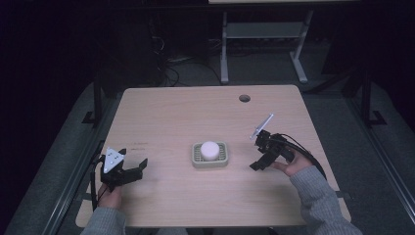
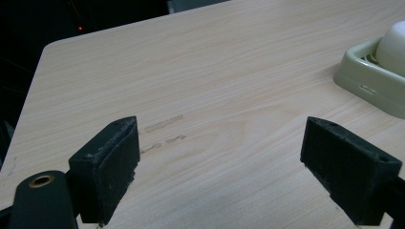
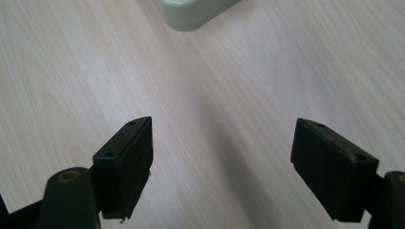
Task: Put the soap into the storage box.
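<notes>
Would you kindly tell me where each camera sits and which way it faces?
High view: above the person's side, looking forward and down on the table; both sleeves, the left tool and the right tool show.
Left gripper view: rides the left tool, facing the soap dish; both jaws spread.
Right gripper view: rides the right tool, tilted at the tabletop; both jaws spread.
Shared: all three catch the soap dish.

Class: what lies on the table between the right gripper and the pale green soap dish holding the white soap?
Nothing: in the high view, bare light wooden table separates the right gripper from the pale green soap dish.
</notes>
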The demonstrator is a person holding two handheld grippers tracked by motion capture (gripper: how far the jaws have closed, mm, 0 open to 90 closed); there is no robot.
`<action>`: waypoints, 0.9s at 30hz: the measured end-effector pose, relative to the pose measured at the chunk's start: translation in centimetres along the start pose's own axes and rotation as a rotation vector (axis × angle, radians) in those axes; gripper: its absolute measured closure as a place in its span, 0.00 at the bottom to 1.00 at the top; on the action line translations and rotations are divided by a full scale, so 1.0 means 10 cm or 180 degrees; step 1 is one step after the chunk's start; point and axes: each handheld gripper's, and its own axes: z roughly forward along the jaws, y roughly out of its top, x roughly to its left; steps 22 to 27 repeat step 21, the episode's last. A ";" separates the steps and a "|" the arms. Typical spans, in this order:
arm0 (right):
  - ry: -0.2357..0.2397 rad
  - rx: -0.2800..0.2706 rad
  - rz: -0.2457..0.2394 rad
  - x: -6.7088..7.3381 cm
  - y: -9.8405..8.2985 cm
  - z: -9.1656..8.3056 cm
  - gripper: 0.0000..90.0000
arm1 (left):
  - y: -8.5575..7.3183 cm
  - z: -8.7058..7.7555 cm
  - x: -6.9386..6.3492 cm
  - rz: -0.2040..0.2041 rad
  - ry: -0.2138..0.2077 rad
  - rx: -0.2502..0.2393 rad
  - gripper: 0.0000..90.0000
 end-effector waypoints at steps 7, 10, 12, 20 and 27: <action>0.0000 -0.0024 0.0066 0.01 -0.16 0.02 0.24 | 0.00 0.00 0.00 0.0003 0.0002 -0.0001 0.14; 0.0011 -0.0040 0.0086 0.03 -0.23 0.02 0.24 | 0.00 0.00 0.00 -0.0005 0.0002 0.0003 0.14; 0.0001 -0.0036 0.0113 0.04 -0.28 0.02 0.24 | 0.00 0.00 0.00 -0.0011 0.0002 0.0001 0.14; -0.0012 -0.0099 0.0214 0.10 -0.53 0.05 0.22 | -0.01 0.00 -0.01 -0.0001 0.0005 -0.0012 0.14; -0.0003 -0.0113 0.0244 0.11 -0.56 0.05 0.21 | -0.01 0.00 -0.01 -0.0005 0.0001 -0.0012 0.14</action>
